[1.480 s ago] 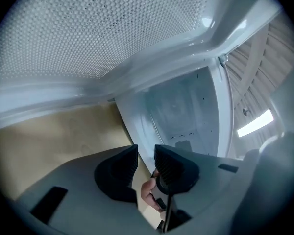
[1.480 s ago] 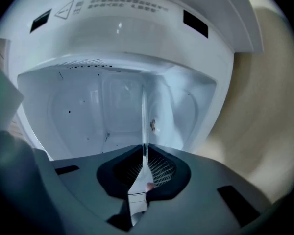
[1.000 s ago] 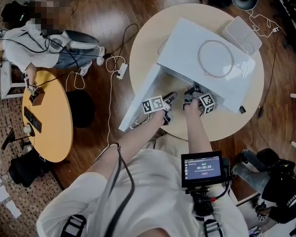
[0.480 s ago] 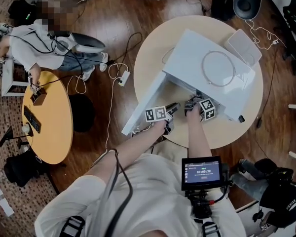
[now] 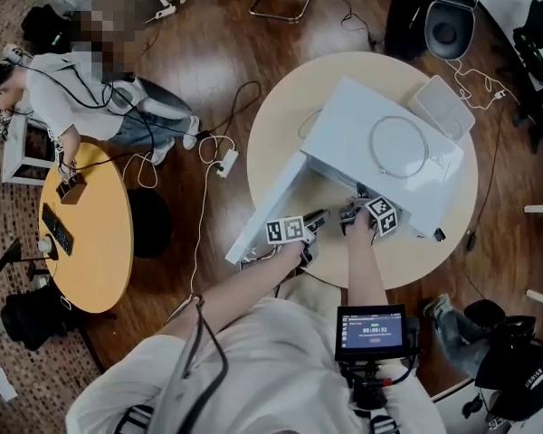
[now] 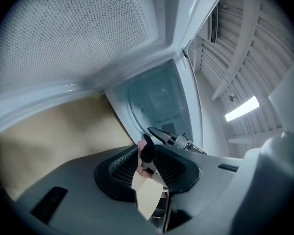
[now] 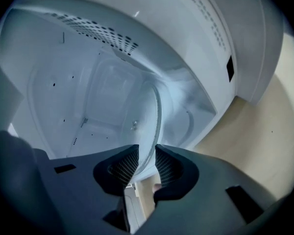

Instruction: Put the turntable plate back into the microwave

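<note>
The white microwave stands on a round table with its door swung open to the left. Both grippers are at its mouth. In the right gripper view the glass turntable plate stands tilted on edge inside the cavity, its rim between the jaws of my right gripper. Those jaws are opening and the pads stand off the glass. My left gripper is beside the door's inner window, jaws apart with nothing gripped. In the head view the left gripper and right gripper sit close together.
A thin ring lies on the microwave's top, and a flat white pad sits behind it on the table. A seated person is at a yellow round table to the left. Cables trail over the wooden floor.
Both grippers stay at the microwave's mouth. The right gripper has rolled a little about its own line.
</note>
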A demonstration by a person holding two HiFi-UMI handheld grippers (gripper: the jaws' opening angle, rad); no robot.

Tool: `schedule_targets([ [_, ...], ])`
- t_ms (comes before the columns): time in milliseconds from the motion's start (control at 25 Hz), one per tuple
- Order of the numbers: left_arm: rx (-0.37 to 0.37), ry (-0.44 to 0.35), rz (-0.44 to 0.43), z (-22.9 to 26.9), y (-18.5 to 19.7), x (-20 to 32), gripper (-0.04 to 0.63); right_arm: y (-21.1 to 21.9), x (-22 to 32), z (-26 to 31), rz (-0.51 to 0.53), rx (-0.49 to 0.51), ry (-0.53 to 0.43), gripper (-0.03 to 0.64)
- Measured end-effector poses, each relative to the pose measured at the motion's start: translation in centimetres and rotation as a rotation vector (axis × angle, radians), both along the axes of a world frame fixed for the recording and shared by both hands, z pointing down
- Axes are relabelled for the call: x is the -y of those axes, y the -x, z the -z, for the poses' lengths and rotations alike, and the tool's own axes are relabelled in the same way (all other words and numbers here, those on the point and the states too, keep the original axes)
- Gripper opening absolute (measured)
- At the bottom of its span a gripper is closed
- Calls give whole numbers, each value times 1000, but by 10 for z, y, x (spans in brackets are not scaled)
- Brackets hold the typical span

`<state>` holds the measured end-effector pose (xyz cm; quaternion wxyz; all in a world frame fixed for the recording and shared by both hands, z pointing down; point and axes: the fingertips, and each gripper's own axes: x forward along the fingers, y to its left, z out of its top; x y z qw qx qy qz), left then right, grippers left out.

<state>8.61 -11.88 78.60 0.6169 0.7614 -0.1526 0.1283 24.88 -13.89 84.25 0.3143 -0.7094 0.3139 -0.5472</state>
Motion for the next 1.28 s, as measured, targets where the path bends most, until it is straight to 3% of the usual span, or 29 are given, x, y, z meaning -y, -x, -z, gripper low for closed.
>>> schedule_targets([
  [320,-14,-14,1,8,1,6,92,4,4,5,64,-8,5,92],
  [600,-13,-22,-1,7,3,6,92,18,8,7,173,55,32,123],
  [920,-7,-8,4,1,-9,9,92,29,7,13,298,-133,74,123],
  [1120,1,-13,14,-6,-32,22,92,31,15,32,458,-358,59,123],
  [1280,40,-29,1,-18,-48,26,92,41,16,33,580,-421,71,123],
])
